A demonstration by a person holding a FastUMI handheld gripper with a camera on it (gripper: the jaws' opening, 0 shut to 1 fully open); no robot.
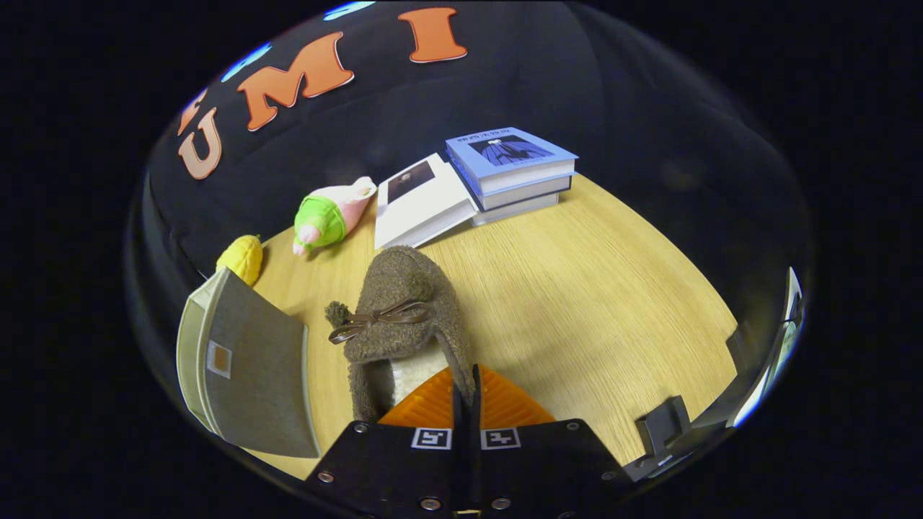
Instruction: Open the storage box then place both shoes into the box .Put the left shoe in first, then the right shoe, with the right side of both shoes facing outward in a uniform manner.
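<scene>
Tongs closed, fingers pinching shoe collar.

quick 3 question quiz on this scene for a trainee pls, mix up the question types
1. True or false: the tongs are pinched on the collar of the brown fuzzy shoe.
2. What lies nearest the stack of books? A) the yellow toy B) the white book C) the grey storage box
3. Fill in: the pink and green plush toy lies on the wooden ____.

Key
1. True. The fingers are closed together on the shoe's edge.
2. B. The white book leans against the stack.
3. Table.
</scene>
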